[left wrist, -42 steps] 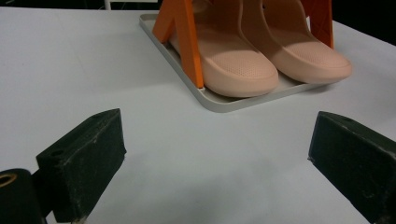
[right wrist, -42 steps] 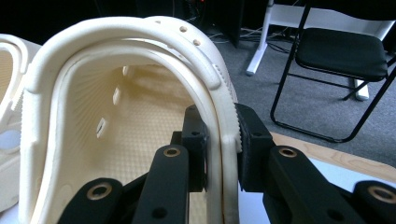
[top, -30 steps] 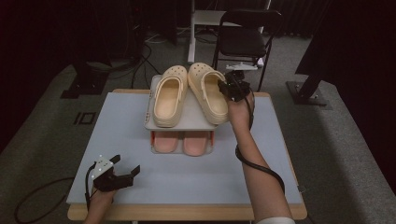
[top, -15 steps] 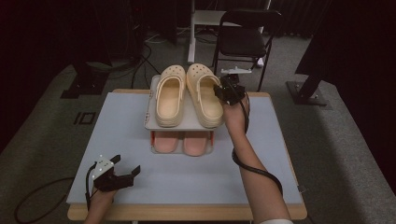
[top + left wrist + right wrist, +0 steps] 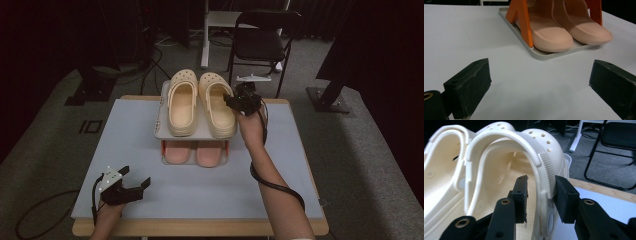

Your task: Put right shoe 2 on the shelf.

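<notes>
The desk (image 5: 150, 200) carried a two-level shoe rack (image 5: 162, 131), and I take that rack as my landmark. On its top shelf lay two cream clogs side by side, their long axes running from the near edge of the rack to the far edge, toes at the far end. On its bottom shelf, under them, sat a pair of pink slippers (image 5: 196, 152).

The right-hand cream clog (image 5: 216, 107) was the one in work, and it sat along the rack's right edge. My right tongs (image 5: 234, 103) stood at that same edge, coming in from the rack's right side across the clog's long axis, so they were by far the nearer pair. In the right gripper view, the right tongs (image 5: 540, 192) straddled the clog's outer side wall (image 5: 546, 182): one jaw inside the foot opening, the other outside against the ribbed rim. Their jaws had just been opening, and with the wall between them I saw a gap at the inner pad, so I judged the grip let go and the tongs apart. To clear the shoe, I judged they had to back away to the rack's right, square to the clog's length.

My left tongs (image 5: 131, 183) rested well in front of the rack, toward its left, jaws wide apart and bare, and pointed at the slippers (image 5: 564, 32).
</notes>
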### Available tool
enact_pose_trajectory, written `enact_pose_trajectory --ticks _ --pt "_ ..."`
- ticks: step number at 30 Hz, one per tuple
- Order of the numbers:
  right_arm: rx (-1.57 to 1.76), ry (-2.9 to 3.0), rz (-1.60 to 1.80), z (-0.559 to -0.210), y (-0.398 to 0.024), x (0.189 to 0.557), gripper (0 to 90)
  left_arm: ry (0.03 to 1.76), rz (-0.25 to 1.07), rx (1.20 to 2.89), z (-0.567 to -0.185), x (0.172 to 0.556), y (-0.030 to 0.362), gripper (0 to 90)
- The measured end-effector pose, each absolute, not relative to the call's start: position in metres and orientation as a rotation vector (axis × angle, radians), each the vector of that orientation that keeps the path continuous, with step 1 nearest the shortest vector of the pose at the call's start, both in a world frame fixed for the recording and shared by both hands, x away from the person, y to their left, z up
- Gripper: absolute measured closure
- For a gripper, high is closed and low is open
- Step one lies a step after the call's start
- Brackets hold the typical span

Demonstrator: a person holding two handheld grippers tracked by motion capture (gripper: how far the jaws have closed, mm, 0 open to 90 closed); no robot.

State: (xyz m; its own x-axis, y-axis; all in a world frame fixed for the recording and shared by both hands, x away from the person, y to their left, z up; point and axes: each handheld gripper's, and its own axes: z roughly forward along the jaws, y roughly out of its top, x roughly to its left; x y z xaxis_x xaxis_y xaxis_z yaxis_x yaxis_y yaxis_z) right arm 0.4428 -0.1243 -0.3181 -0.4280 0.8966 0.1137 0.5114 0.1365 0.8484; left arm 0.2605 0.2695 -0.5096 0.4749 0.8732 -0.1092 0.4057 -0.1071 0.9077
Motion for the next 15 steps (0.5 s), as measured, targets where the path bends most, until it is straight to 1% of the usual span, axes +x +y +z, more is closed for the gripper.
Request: enact_pose_trajectory --ticks 2,6,12,13,15 --pt "1.356 2.010 1.244 -0.319 -0.126 0.441 53.2 1.100 0.578 1.709 -0.509 0.260 0.269 3.6" --pt "1.354 2.035 1.283 -0.321 -0.129 0.434 43.5 1.102 0.578 1.710 -0.510 0.260 0.269 3.6" --pt "1.346 2.067 1.354 -0.325 -0.139 0.421 38.6 1.101 0.575 1.712 -0.510 0.261 0.269 3.6" --pt "1.329 2.075 1.389 -0.326 -0.144 0.413 35.5 1.102 0.574 1.713 -0.510 0.261 0.269 3.6" --pt "1.310 2.084 1.405 -0.326 -0.146 0.406 33.7 1.102 0.575 1.714 -0.511 0.261 0.268 3.6"
